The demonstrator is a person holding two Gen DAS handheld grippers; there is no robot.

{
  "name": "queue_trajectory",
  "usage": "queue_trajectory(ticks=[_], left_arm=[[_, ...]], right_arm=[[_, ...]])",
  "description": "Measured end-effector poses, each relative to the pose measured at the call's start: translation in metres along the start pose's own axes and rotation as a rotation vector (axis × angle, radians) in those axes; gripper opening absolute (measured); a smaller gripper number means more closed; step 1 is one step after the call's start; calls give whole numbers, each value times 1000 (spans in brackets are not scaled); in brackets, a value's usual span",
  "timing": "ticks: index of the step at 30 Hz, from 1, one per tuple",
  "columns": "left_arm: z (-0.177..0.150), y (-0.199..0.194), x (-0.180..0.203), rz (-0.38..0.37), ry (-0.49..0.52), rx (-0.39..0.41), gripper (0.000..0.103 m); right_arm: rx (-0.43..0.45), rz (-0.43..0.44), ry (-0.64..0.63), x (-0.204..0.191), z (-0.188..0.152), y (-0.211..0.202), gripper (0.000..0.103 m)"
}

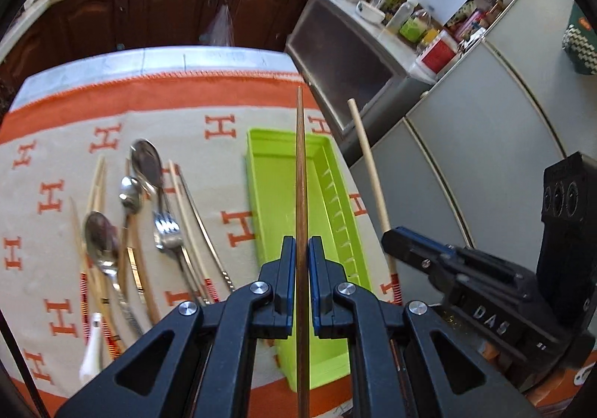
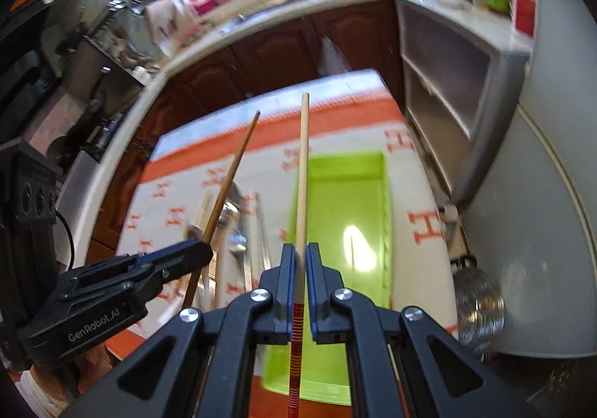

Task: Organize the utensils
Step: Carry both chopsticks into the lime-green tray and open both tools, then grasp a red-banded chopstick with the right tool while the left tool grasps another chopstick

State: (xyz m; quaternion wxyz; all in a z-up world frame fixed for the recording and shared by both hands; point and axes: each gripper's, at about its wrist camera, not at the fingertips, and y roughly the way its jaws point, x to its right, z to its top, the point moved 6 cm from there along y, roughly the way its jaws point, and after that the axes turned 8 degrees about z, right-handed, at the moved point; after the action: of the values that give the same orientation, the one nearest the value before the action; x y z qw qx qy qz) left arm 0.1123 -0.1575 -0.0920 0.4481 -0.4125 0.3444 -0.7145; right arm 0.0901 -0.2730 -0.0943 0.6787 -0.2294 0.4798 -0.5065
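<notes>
- Closest to my left lens, the left gripper (image 1: 301, 250) is pinched tight on a dark brown chopstick (image 1: 300, 172), which points away over the green tray (image 1: 268, 194).
- On my right side, the right gripper (image 2: 298, 257) is clamped on a pale chopstick (image 2: 303, 172) with a red-striped end, held above the same tray.
- I see the tray lying on the orange-bordered cloth (image 1: 224, 93), nothing in it.
- Left of the tray, spoons (image 1: 145, 160), a fork (image 1: 168, 231) and more chopsticks (image 1: 97, 183) lie loose on the cloth.
</notes>
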Motion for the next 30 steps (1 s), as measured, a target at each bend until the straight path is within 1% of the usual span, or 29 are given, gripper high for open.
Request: queue_trajectory(ticks=[3,6,7,8,9,10,11,13,14,16,19,21,23,30], left_arm=[[-7,26,7,7,10,-33,5],[-13,41,9,5,15,-48,6],[-14,45,8,12,14,-51,10],[-15,48,7,19,15,-49,20],[-15,50,5,28,13,-45,27],[-15,50,3,41,9,-42,41],[-16,49,-1,54,1,-29,49],[-15,44,-7,65,-6,0,56],[-14,41,-9,75,-1,19,57],[-13,34,-16,91,11,38,58],[-14,27,-28,94,9,8,58],[-14,21,-37,112,12,11,58],[-14,12,-46,140,14,33,58],[-13,-26,-77,197,-12,88,58]], right_arm=[[-47,-16,32,18,-11,23,6],[-88,-25,43,26,-17,40,6],[-97,-26,44,26,-18,43,7],[-105,-36,49,28,-20,49,7],[-113,-53,48,30,-20,52,7],[-120,-70,47,31,-21,54,7],[-123,-79,47,31,-22,57,7],[-124,-84,50,32,-22,58,8],[-121,-81,48,31,-22,58,8],[-117,-65,46,27,-23,58,8],[-104,-46,46,21,-22,55,9],[-96,-39,43,16,-22,52,10],[-87,-32,41,11,-22,49,10],[-62,-14,7,-13,-24,40,12]])
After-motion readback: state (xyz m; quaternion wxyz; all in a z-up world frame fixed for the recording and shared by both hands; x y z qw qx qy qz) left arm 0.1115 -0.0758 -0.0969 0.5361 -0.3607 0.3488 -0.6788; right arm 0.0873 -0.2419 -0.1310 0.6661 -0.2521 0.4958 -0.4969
